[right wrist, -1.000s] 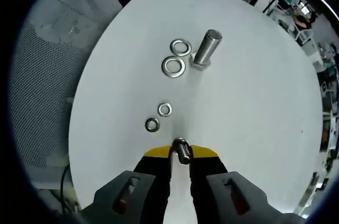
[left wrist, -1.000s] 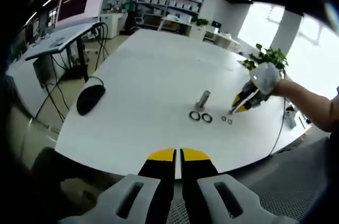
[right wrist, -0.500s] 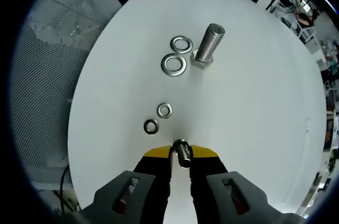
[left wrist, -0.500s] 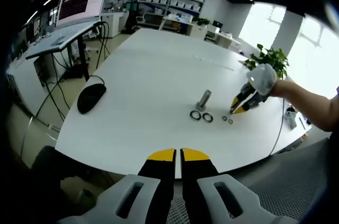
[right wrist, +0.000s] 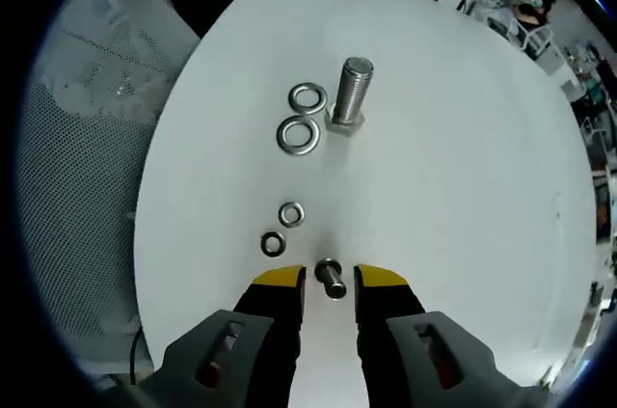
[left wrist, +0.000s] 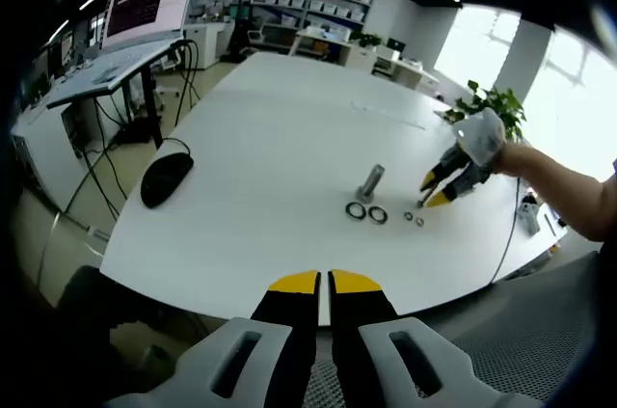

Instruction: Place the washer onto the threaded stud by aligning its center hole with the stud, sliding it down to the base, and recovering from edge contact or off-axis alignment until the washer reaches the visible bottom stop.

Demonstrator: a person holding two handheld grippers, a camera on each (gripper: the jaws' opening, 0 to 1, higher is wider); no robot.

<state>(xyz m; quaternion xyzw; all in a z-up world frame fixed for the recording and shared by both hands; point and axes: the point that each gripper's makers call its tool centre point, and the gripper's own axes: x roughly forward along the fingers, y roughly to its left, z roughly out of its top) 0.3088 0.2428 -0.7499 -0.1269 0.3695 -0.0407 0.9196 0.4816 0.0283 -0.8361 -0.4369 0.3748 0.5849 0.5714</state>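
In the left gripper view, the left gripper [left wrist: 324, 280] has its jaws pressed together above the white desk [left wrist: 270, 138]. In the right gripper view, the right gripper [right wrist: 329, 278] is spread, the small stud [right wrist: 332, 279] upright between its jaws; two small washers [right wrist: 282, 228] lie just beside.

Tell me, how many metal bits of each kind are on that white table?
Large washers: 2
Small washers: 2
Large upright bolt: 1
Small bolt between the right gripper tips: 1
Total: 6
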